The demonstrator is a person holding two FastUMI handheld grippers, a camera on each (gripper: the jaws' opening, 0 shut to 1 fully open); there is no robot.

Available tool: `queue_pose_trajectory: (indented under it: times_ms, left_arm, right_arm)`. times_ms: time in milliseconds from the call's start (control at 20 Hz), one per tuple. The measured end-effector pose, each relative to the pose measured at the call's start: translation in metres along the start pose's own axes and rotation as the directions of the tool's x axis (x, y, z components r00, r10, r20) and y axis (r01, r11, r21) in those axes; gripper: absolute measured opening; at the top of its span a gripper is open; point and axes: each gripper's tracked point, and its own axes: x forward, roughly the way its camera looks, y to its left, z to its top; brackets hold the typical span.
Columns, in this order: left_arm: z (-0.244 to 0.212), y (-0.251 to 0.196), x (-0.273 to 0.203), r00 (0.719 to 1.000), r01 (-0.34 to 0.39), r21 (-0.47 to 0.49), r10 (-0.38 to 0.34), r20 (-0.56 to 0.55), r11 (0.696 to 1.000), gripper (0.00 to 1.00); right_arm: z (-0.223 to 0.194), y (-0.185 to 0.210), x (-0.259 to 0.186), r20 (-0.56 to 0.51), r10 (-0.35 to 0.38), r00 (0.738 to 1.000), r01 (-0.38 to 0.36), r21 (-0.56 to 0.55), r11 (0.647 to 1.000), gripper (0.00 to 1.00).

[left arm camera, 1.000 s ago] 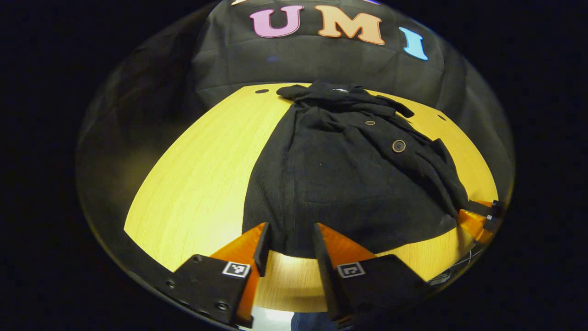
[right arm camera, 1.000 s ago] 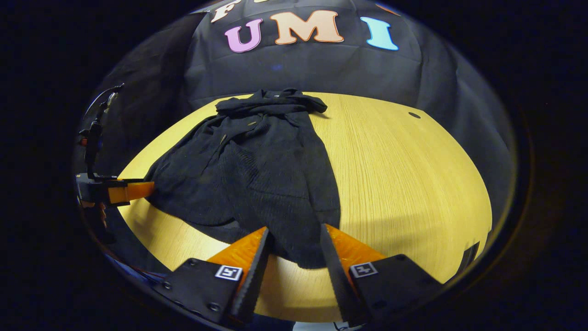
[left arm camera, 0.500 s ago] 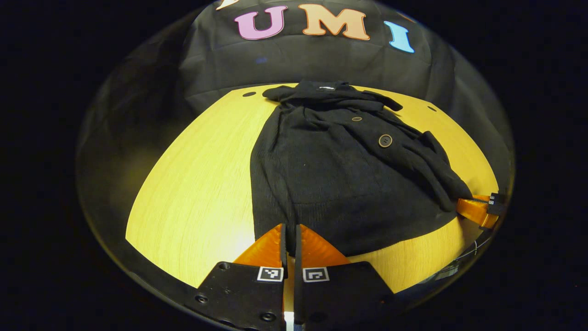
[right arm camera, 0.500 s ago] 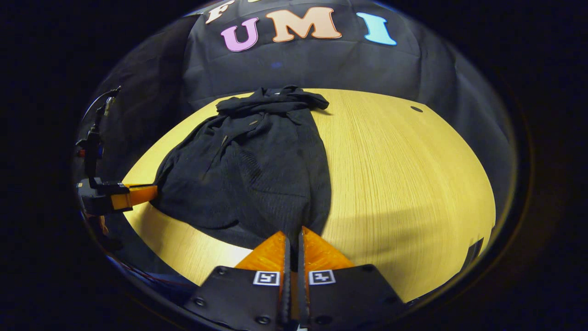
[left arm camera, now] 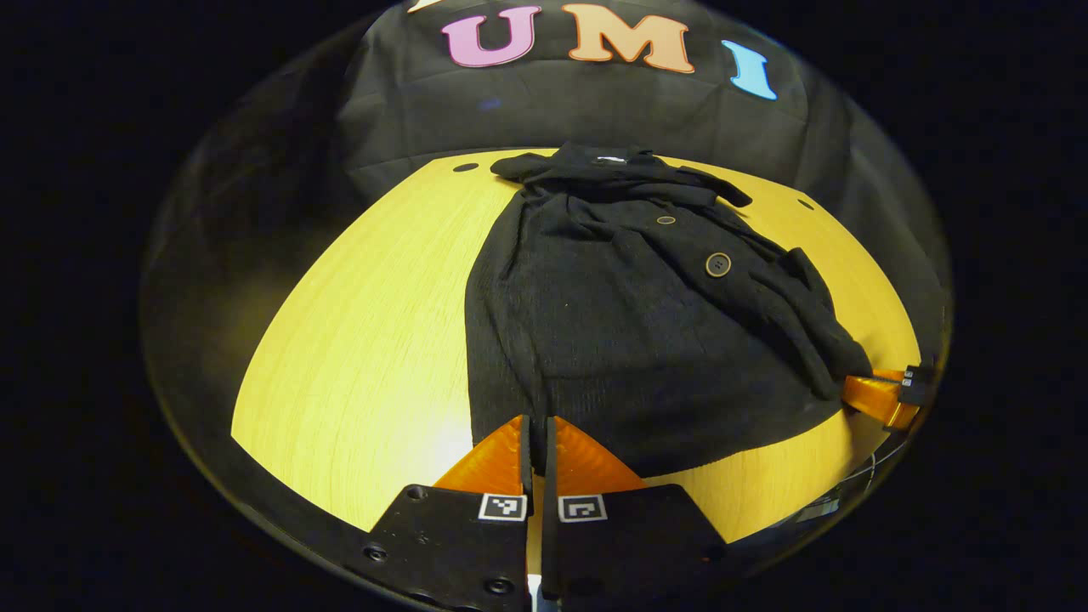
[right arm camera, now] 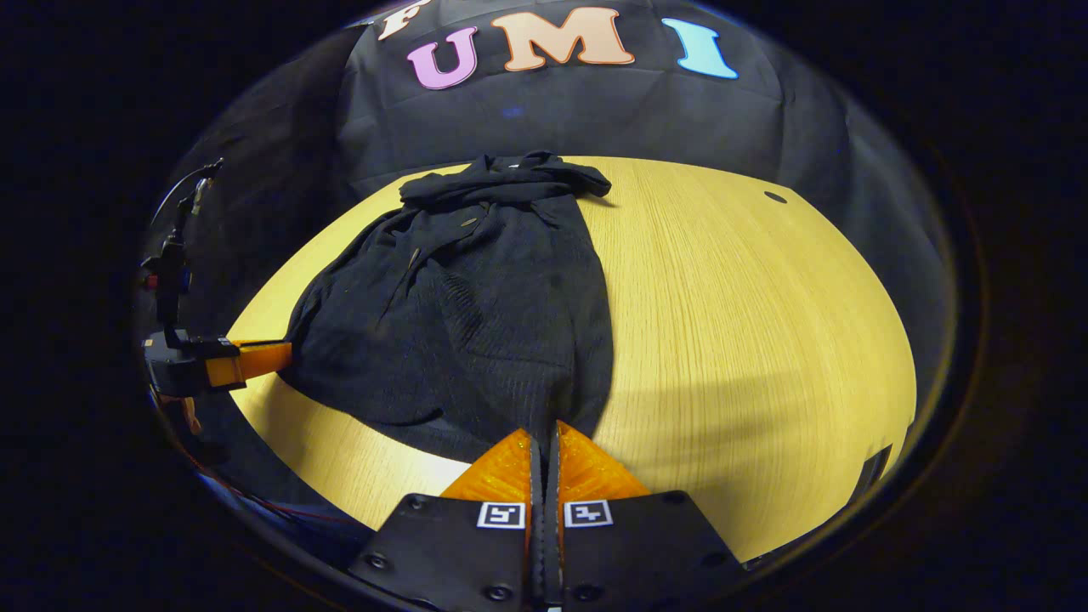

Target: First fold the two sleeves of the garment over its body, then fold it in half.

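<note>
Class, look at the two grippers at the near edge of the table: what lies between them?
The garment's near hem spans the stretch from left gripper to right gripper, seen in the left gripper view.

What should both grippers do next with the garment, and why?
Probably lift together and carry the hem toward the collar. The sleeves already lie over the garment, and the left gripper and right gripper each have jaws closed at a near hem corner, which seems ready for the half fold on the table.
</note>
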Motion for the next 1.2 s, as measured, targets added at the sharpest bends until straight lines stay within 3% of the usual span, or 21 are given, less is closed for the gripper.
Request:
queue_pose_trajectory:
  times_ms: [450,750,1000,1200]
  left_arm:
    - [0.041,-0.010,-0.012,0.996,0.012,-0.051,-0.007,0.089,0.999,0.00]
    - [0.103,-0.015,-0.017,0.977,0.012,-0.077,0.005,0.214,0.997,0.00]
    - [0.146,-0.020,-0.009,0.958,0.046,-0.048,-0.031,0.285,0.998,0.00]
    - [0.178,-0.022,0.005,0.949,0.093,-0.008,-0.086,0.303,0.996,0.00]
  right_arm:
    - [0.037,-0.010,-0.014,0.044,0.016,0.999,-0.017,0.014,1.000,0.02]
    - [0.098,-0.018,-0.021,0.151,0.042,0.988,-0.033,-0.062,0.998,0.02]
    - [0.147,-0.030,-0.022,0.218,0.023,0.976,0.003,-0.116,0.993,0.02]
    - [0.186,-0.032,-0.014,0.259,-0.042,0.965,0.071,-0.104,0.992,0.02]
